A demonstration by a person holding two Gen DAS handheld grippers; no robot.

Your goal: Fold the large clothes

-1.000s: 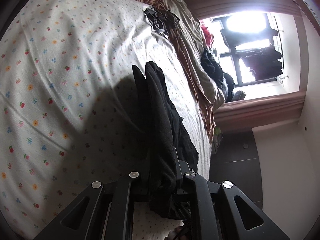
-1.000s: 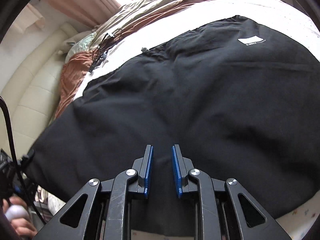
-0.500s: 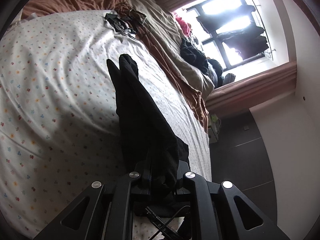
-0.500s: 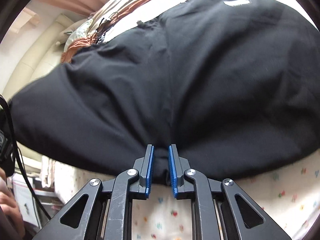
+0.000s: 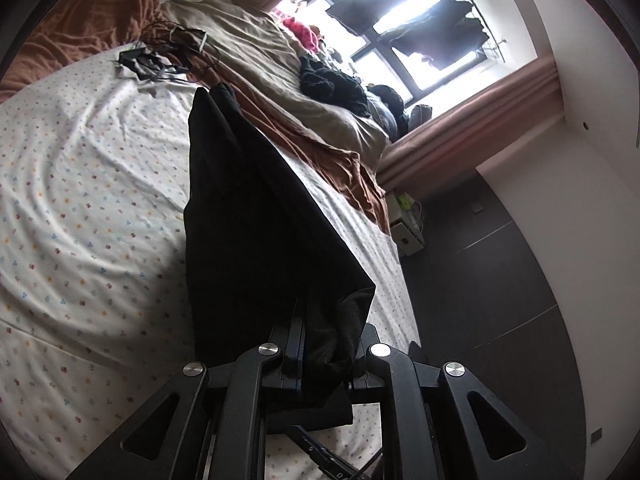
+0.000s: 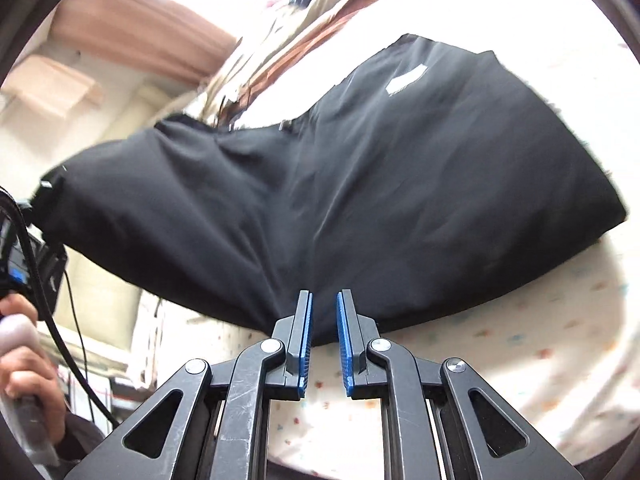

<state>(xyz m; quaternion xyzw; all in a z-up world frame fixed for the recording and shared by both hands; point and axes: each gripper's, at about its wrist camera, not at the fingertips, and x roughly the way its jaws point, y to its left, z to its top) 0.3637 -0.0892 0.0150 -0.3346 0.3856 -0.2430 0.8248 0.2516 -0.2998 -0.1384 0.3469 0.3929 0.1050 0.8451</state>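
Observation:
A large black garment (image 5: 248, 208) hangs taut from my left gripper (image 5: 328, 320), which is shut on a bunched corner of it above the flowered bed sheet (image 5: 80, 200). In the right wrist view the same garment (image 6: 340, 184) is stretched wide and lifted off the sheet (image 6: 520, 340), with a white label (image 6: 406, 80) near its far edge. My right gripper (image 6: 323, 296) pinches the near hem between its blue pads (image 6: 306, 332). At that view's left edge a person's hand (image 6: 24, 360) holds the other gripper's handle.
A brown and beige duvet (image 5: 280, 92) lies bunched along the bed's far side, with black cables (image 5: 168, 52) on the sheet near it. Dark clothes (image 5: 336, 84) are piled below the bright window. Dark floor (image 5: 500, 280) runs beside the bed.
The right jaws closed on the hem, and that edge came up off the sheet. The left gripper rose and rolled, drawing its corner of the garment taut.

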